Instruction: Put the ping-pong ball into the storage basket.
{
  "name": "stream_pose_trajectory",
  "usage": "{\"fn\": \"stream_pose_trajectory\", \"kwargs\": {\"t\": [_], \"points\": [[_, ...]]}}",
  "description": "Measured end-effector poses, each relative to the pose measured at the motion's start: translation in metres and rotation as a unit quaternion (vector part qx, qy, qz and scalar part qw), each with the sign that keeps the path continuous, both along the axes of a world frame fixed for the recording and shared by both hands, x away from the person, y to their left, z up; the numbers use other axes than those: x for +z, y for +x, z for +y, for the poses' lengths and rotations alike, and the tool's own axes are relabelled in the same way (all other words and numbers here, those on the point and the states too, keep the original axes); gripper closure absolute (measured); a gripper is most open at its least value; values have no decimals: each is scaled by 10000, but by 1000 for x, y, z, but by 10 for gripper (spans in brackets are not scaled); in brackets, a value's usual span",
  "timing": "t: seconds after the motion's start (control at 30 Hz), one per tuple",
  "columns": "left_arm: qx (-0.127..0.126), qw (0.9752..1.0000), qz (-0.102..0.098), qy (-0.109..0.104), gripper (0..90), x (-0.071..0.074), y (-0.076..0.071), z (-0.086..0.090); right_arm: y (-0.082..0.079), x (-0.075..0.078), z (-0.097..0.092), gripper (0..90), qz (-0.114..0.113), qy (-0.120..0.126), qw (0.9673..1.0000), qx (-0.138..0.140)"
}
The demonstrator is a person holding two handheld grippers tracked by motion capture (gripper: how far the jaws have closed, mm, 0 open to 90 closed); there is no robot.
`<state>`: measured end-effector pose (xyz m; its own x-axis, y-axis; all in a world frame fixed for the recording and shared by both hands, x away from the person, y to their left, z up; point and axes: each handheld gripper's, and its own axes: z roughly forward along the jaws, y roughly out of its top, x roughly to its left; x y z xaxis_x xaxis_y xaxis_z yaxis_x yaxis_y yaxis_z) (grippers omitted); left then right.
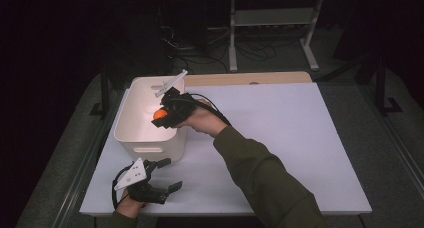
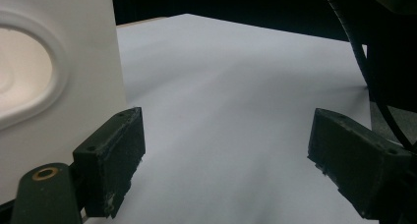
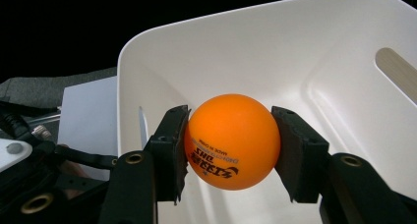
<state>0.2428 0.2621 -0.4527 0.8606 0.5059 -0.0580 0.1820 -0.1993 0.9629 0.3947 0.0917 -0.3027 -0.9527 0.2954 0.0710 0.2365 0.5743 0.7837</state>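
Observation:
An orange ping-pong ball point(image 3: 230, 140) with black print sits pinched between the two black jaws of my right gripper point(image 3: 230, 145). In the high view that right gripper point(image 1: 161, 115) holds the ball point(image 1: 160, 114) over the inside of a white plastic bin point(image 1: 131, 133) at the table's left. The bin's rim and inner walls point(image 3: 275, 52) spread behind the ball in the right gripper view. My left gripper point(image 1: 167, 174) rests low near the front left edge of the table, just in front of the bin, jaws wide apart with nothing between them point(image 2: 226, 165).
A white sheet point(image 1: 280, 133) covers the table top, bare to the right of the bin. The bin's outer wall with its oval handle recess point(image 2: 29, 76) stands close on the left of the left gripper. A metal stand and cables point(image 1: 270, 33) lie on the dark floor beyond.

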Motion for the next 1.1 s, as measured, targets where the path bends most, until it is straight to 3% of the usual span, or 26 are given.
{"fn": "stream_pose_trajectory", "kwargs": {"t": [0.57, 1.1], "points": [[-7, 10000, -10, 12, 140, 0, 0, 0, 2, -9, 32, 497, 44, -285, 9994, 167], [-7, 10000, -9, 6, 140, 0, 0, 0, 3, -22, 48, 492, 190, -675, 9972, 270]]}}
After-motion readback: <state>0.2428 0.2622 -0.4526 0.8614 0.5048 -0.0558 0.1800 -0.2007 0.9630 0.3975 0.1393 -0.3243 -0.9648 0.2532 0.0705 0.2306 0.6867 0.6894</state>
